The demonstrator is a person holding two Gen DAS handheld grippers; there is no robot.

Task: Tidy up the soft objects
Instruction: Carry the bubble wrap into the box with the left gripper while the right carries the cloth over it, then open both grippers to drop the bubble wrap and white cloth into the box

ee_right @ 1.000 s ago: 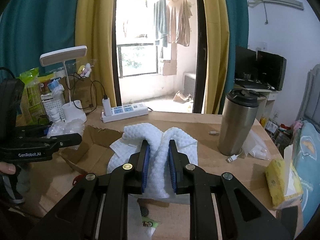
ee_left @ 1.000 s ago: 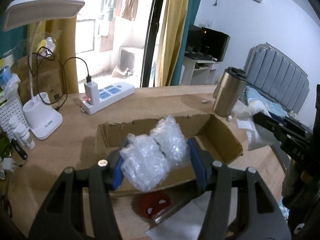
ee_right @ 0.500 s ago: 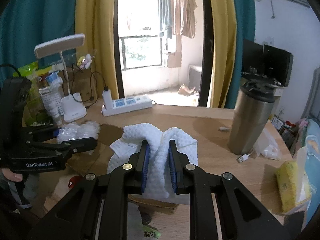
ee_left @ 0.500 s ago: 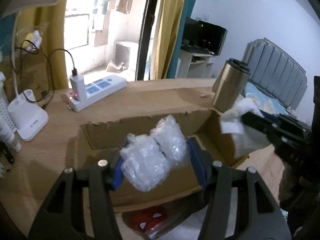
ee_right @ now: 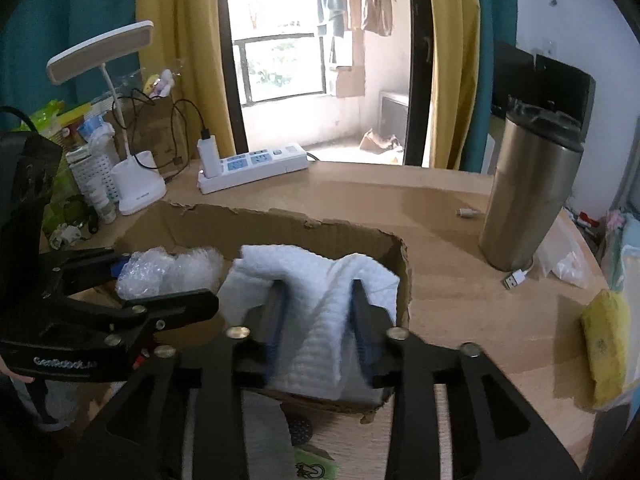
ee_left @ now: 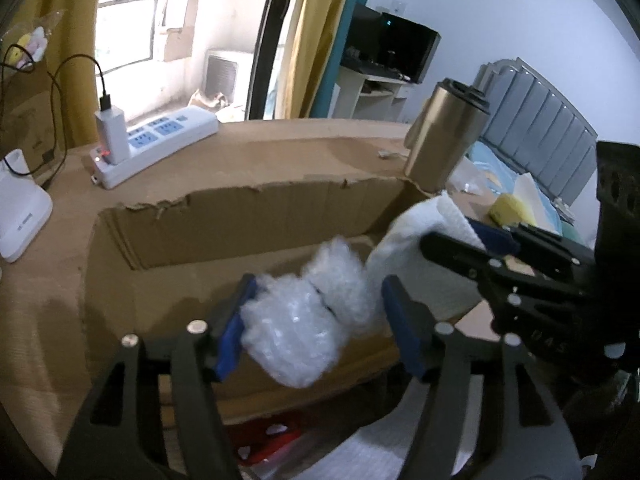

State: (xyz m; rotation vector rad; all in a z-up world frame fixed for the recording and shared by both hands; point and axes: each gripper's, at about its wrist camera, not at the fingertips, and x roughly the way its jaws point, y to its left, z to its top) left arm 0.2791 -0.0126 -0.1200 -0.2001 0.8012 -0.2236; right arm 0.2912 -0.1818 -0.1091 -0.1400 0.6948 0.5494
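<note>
At lower left of the right view, "GenRobot.AI" marks the left tongs (ee_right: 170, 280), now opening around bubble wrap (ee_left: 308, 316); right tongs (ee_right: 318, 328), previously clamped, opening around the white towel (ee_right: 320, 300) over the box (ee_left: 256, 216).

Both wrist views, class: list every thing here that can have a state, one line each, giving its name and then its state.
Left gripper: jaws opening, bubble wrap between them.
Right gripper: jaws opening, towel between them.
Bubble wrap: crumpled, over the box.
Towel: folded, over the box.
Box: open, top edge torn.
Tumbler: upright, lid on.
Charger: plugged into the power strip.
</note>
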